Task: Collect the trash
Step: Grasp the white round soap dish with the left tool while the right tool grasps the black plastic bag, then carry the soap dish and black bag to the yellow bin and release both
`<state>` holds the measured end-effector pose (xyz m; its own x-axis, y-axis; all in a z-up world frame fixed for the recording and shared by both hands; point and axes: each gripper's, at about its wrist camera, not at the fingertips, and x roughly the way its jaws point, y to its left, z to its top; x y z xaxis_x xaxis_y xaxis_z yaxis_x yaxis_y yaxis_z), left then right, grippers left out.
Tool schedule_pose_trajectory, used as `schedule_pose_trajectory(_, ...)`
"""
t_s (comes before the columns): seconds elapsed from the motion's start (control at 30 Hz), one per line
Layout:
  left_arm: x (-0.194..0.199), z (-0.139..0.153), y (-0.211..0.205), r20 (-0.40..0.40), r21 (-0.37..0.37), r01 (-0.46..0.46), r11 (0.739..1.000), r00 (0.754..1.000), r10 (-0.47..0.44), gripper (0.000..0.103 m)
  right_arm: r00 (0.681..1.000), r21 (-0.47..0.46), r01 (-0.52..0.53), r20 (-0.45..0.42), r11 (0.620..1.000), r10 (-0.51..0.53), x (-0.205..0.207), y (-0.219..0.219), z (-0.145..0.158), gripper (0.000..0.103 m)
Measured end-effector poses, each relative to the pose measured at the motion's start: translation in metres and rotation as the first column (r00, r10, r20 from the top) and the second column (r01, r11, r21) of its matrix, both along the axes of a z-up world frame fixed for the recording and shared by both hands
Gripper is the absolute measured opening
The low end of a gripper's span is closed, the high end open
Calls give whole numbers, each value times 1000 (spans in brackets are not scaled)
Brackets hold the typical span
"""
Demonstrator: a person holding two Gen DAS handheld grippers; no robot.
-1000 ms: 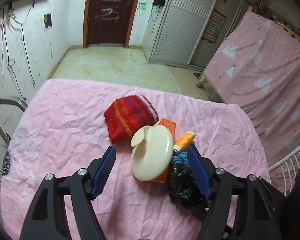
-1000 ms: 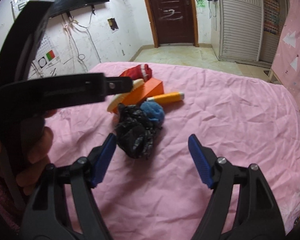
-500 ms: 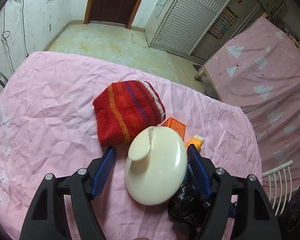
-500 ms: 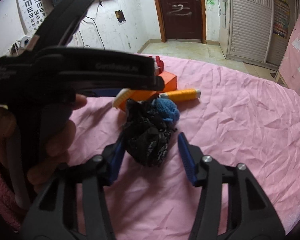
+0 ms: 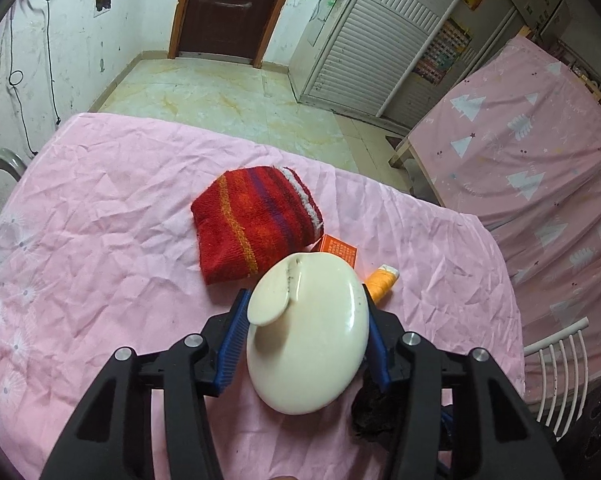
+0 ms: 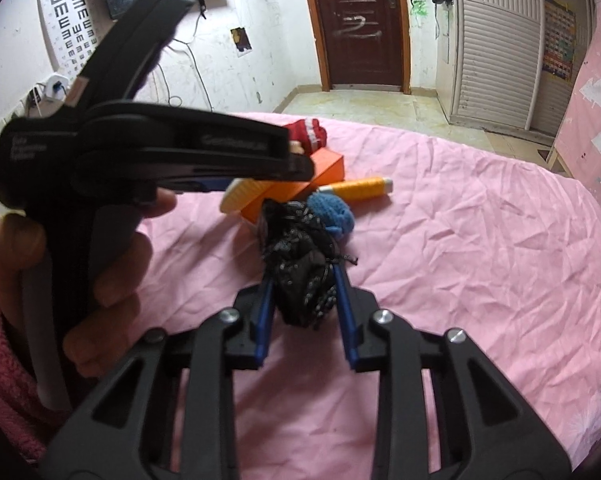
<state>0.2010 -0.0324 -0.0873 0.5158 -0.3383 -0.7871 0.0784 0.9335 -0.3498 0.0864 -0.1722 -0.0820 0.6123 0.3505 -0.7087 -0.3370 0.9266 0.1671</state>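
Left wrist view: the left gripper [image 5: 304,336] has its jaws closed in on a cream round lid-like dish [image 5: 308,332], the blue pads meeting its two sides — they have just been closing, with the dish between them.
Dish: tilted, its flat tab toward the upper left, over the pink-clothed counter [image 5: 100,220].
Beyond the dish: a red striped cloth [image 5: 252,220], an orange box [image 5: 338,248] and a yellow thread spool [image 5: 382,282].

Right wrist view: the right gripper [image 6: 304,304] pinches a crumpled black plastic bag [image 6: 300,264], jaws just drawn nearly together on its lower end.
Bag's lie: straight ahead of the jaws, long axis running away from them — a blue knitted ball [image 6: 332,210] touches its far end.
Nearer hand: the right already holds the bag; the person's left hand [image 6: 100,256] grips its tool just beside.
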Motion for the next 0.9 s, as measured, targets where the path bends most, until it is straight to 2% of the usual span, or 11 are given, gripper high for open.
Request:
schedule_pose_trajectory(0.4,-42,44,-1,111,29,0,1000,994,-4,43,996,45,57,64,997,-59,-31,-28,23,27)
schedule_pose_trajectory(0.9,-90,77,-68,188,86,96,992,976,-110,43,971,112,181,140,977,-196,-74,-100,45,27)
